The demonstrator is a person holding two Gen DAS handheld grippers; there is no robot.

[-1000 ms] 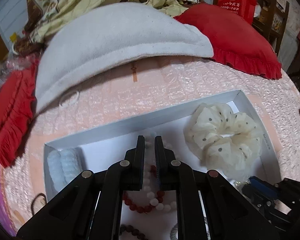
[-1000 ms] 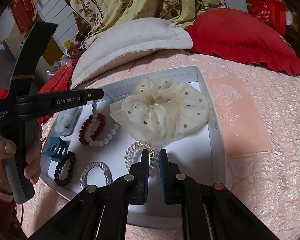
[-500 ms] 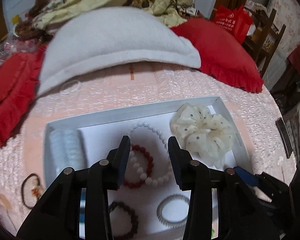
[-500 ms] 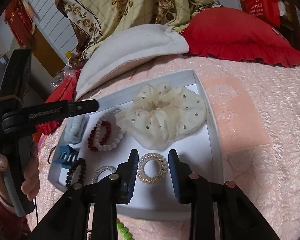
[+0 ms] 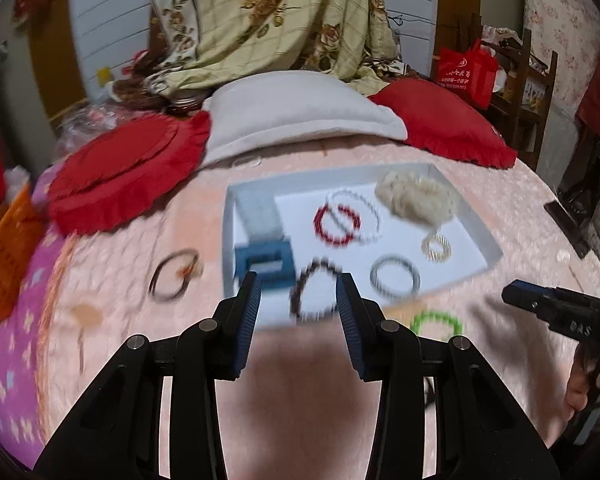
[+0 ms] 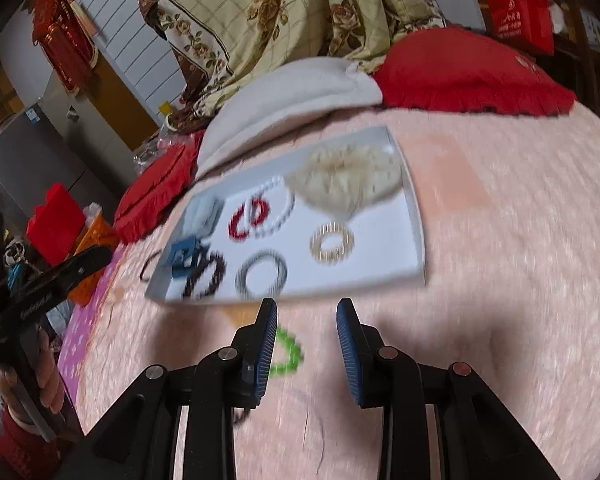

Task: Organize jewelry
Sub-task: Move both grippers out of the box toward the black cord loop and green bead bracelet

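Observation:
A white tray (image 5: 482, 240) on the pink bedspread holds a cream scrunchie (image 5: 414, 198), a red bead bracelet (image 5: 336, 222), a white bead bracelet (image 5: 364, 210), a blue claw clip (image 5: 264, 262), a dark bead bracelet (image 5: 314, 292), a clear coil tie (image 5: 394, 280) and a gold coil tie (image 5: 436, 246). The tray also shows in the right wrist view (image 6: 414, 216). A green bead bracelet (image 5: 436, 326) (image 6: 286, 354) lies on the bed in front of it. My left gripper (image 5: 298, 298) and right gripper (image 6: 307, 322) are open, empty and held back above the bed.
A dark hair tie (image 5: 174, 276) lies left of the tray. Red cushions (image 5: 128, 176) (image 5: 444, 128), a white pillow (image 5: 300, 114) and a floral quilt (image 5: 268, 20) lie behind. An orange basket (image 5: 6, 252) stands at the left edge.
Both grippers opened, let go of what they held in the tray, and pulled back and up away from it. The view is now wider and blurred by motion.

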